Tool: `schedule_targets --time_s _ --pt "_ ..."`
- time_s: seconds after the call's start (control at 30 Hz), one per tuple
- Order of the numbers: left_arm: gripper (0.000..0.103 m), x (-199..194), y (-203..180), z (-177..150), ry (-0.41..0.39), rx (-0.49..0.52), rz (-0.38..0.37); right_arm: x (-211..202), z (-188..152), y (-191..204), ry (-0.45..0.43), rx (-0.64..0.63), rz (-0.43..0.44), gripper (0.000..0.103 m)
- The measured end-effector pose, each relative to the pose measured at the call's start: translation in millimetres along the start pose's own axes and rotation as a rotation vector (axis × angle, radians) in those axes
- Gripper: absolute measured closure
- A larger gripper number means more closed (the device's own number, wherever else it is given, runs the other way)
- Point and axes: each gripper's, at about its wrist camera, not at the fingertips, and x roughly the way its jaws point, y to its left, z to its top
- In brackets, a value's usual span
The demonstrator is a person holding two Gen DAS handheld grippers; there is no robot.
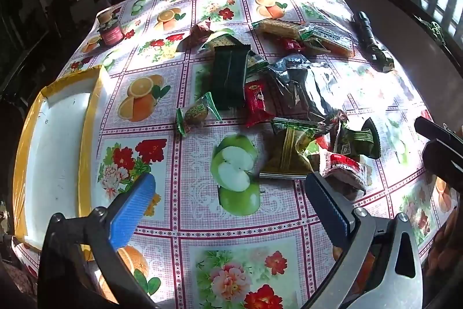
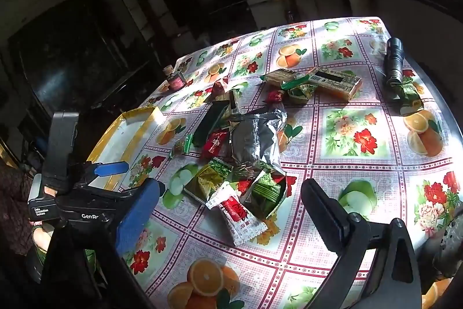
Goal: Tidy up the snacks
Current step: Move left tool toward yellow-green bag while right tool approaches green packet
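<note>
No snack is held yet: both the left gripper and right gripper are spread apart, empty. One snack is judged next for the tray.

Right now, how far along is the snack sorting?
Nothing looks done: the white tray with yellow taped rim holds no snacks. Nothing is in hand; the left gripper and right gripper are both open above the table. Left: the whole pile, including the silver foil bag, dark green wrapped bar and red-and-white packet.
</note>
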Motion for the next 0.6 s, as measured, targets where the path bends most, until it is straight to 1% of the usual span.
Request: schedule_targets --time_s 0.07,0.13,0.2,0.3,0.43,0.5,0.6 --pt "0.000 -1 -5 0 -0.009 0.015 0.013 -1 0 -2 0.010 -0.014 -0.017 0.006" --pt "0.000 -2 -6 -3 -0.017 0.023 0.022 -1 -1 2 0.017 -0.076 -0.050 0.006" --pt "0.000 -1 -7 3 -0.011 0.027 0.032 -1 -2 6 0.027 -0.137 -0.108 0.006" --pt "0.000 -1 -10 -1 -0.023 0.031 0.062 -1 -4 10 0.033 -0.200 -0.116 0.007" --pt "0.000 0 -9 -2 -0.013 0.027 0.069 2 -4 6 0.046 -0.210 -0.132 0.007" --pt "0.000 -1 -8 -4 -0.020 0.032 0.083 2 -4 6 0.038 -0.221 -0.113 0.007" --pt "0.000 2 -7 -6 -0.014 0.033 0.079 4 -4 5 0.045 -0.220 -0.095 0.010"
